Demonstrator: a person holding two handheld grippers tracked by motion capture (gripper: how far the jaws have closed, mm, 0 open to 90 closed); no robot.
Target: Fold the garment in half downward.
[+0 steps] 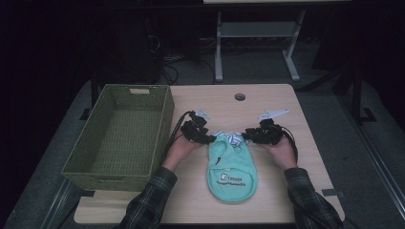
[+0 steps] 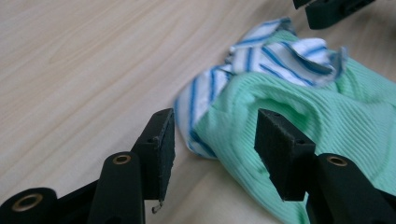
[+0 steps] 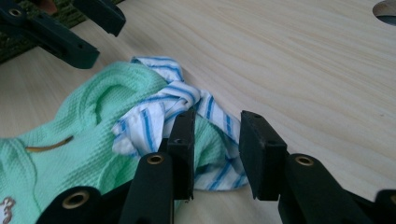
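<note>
My two grippers at the far end of a mint-green garment (image 1: 232,167) on the wooden table (image 1: 267,100).

My left gripper (image 2: 212,140) and right gripper (image 3: 215,140) are spread, gripping nothing; closing now might snag only the striped lining (image 3: 154,116), bunching it beside the wicker basket (image 1: 119,138).

Garment (image 1: 231,171): mint-green ribbed knit, small printed logo near its near end.
Lining (image 2: 285,51): white with blue stripes, bunched at far end.
Pose: flat, lengthwise on table (image 1: 267,95), right of basket (image 1: 119,138).

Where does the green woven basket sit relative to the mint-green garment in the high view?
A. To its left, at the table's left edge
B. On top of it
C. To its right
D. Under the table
A: the green woven basket stands left of the mint-green garment.
</note>
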